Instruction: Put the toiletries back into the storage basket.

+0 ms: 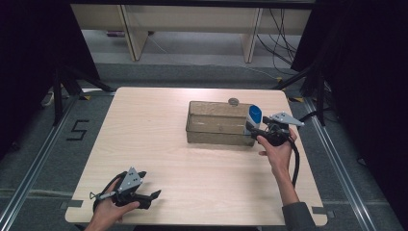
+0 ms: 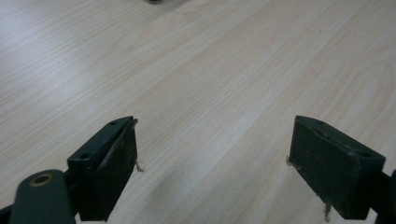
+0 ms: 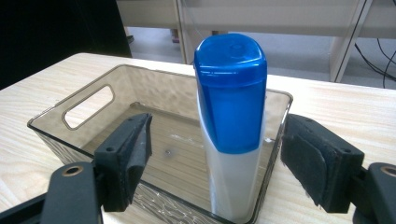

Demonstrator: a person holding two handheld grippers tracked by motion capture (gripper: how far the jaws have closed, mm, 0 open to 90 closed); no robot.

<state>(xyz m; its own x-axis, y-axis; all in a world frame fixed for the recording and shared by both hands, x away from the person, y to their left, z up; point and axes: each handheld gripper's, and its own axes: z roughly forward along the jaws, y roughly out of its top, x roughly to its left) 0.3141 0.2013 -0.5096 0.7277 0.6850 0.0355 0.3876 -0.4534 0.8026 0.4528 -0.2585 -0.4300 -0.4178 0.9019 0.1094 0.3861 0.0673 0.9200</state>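
Observation:
A white bottle with a blue cap (image 3: 231, 93) stands upright at the right end of a smoky clear bin (image 1: 216, 126), seemingly just inside its near corner. My right gripper (image 3: 217, 154) is open, one jaw on each side of the bottle (image 1: 253, 117), with a gap on both sides. In the high view the right gripper (image 1: 254, 130) sits at the bin's right end, held by a hand. My left gripper (image 1: 155, 195) rests low near the table's front left. It is open, and between its fingers (image 2: 112, 163) there is only bare wood.
The bin (image 3: 70, 126) has a handle cut-out in its far end wall and nothing else inside. A small grey round object (image 1: 233, 101) lies just behind the bin. The light wooden table (image 1: 144, 125) ends near the right hand's side; black stands flank it.

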